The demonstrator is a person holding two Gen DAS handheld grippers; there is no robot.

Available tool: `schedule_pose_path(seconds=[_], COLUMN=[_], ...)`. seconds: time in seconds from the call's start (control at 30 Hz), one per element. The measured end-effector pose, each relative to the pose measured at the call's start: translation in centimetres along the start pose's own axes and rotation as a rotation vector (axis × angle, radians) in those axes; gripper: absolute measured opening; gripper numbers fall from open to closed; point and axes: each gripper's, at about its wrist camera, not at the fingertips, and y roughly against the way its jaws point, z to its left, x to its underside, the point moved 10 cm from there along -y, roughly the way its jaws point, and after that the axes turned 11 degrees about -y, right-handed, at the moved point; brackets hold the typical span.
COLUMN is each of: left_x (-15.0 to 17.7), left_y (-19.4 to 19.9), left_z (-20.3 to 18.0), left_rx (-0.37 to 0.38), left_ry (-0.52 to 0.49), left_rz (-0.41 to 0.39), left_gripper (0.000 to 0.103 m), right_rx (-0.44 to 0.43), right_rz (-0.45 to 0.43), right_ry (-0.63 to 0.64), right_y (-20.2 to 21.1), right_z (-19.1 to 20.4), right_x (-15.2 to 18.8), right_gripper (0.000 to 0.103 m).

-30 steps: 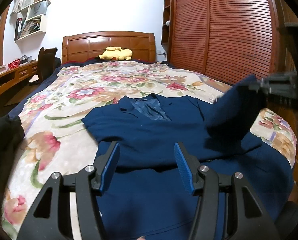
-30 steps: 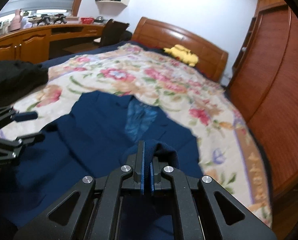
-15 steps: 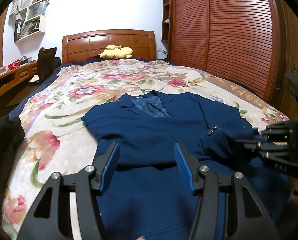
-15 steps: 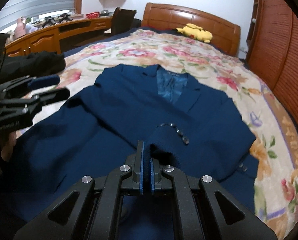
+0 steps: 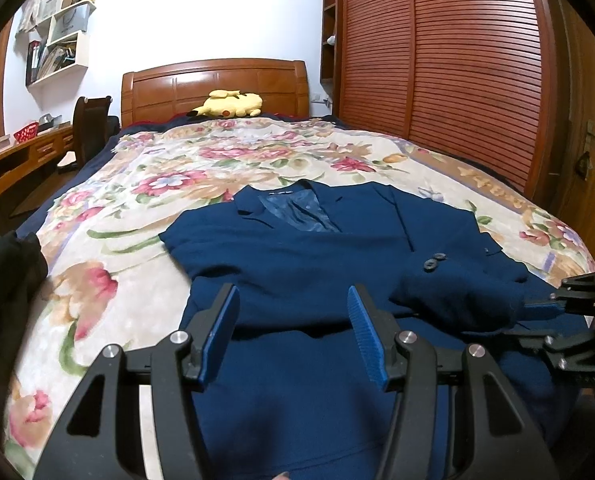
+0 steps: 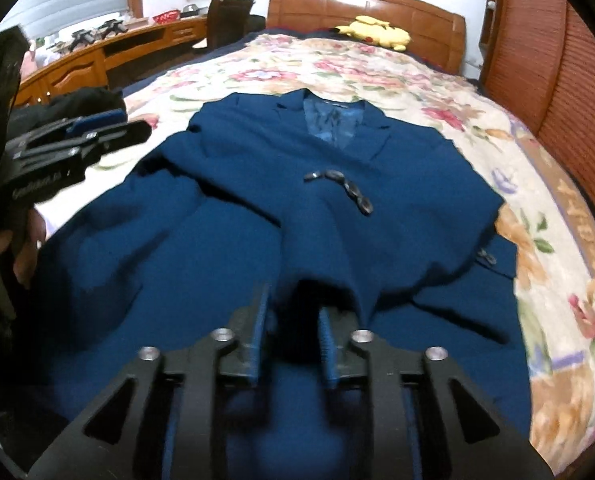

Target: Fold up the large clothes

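Right wrist view: one blue jacket point(image 6: 337, 208) is lying ahead; right hand-held gripper point(image 6: 291, 336) is gaping narrowly, left hand-held gripper point(image 5: 293, 332) widely, both empty.

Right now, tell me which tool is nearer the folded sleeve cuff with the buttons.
Right. The right tool, open, sits at the sleeve cuff; the left tool, open, hovers apart to its left over the jacket.

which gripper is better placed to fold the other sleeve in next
Left, probably. The left gripper is open and hovers over the blazer near its unfolded left side. The right gripper has its fingers apart around the sleeve cuff already laid across the front.
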Motion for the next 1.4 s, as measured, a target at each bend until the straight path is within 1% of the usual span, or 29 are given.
schedule_pose_path(seconds=[0.03,0.13,0.23,0.47,0.57,0.67,0.73,0.87,1.0,1.17,1.27,1.33,1.4], left_x=[0.0,-0.3,-0.7,-1.7,-2.3,-2.7,-2.7,-2.9,-3.5,-3.4,-2.7,-2.1,-1.5], left_y=[0.0,0.0,0.0,0.0,0.4,0.5,0.1,-0.3,-0.5,-1.5,-2.3,-2.8,-3.0], left_z=[-0.2,-1.1,-2.2,-5.5,-7.7,-9.7,-10.9,-12.7,-14.5,-16.3,-16.4,-16.3,-16.1], left_rx=[0.004,0.014,0.026,0.058,0.071,0.076,0.080,0.112,0.136,0.151,0.143,0.158,0.163], left_ry=[-0.002,-0.018,-0.027,-0.044,-0.071,-0.099,-0.115,-0.100,-0.102,-0.114,-0.102,-0.085,-0.074], left_rz=[0.000,-0.003,-0.005,0.004,0.002,0.006,0.020,0.038,0.045,0.078,0.114,0.146,0.159], left_gripper=[0.055,0.055,0.055,0.055,0.055,0.055,0.055,0.055,0.055,0.055,0.055,0.055,0.055], right_rx=[0.013,0.040,0.069,0.098,0.115,0.110,0.123,0.142,0.163,0.148,0.153,0.151,0.144], right_rz=[-0.001,-0.018,-0.046,-0.087,-0.099,-0.105,-0.110,-0.115,-0.140,-0.146,-0.135,-0.132,-0.141], right_ry=[0.006,0.005,-0.005,-0.091,-0.134,-0.182,-0.197,-0.221,-0.202,-0.200,-0.186,-0.195,-0.214], right_y=[0.3,1.5,2.3,2.7,2.3,1.8,1.3,0.7,1.4,2.4,2.5,2.7,3.3], right_z=[-0.3,-1.3,-2.9,-7.2,-9.1,-10.5,-11.3,-12.8,-13.6,-13.9,-13.9,-14.2,-14.6], right_x=[0.3,0.9,0.8,0.4,0.3,0.1,-0.4,-0.9,-0.5,0.4,0.9,1.0,0.7], right_gripper=[0.035,0.043,0.046,0.046,0.046,0.046,0.046,0.046,0.046,0.046,0.046,0.046,0.046])
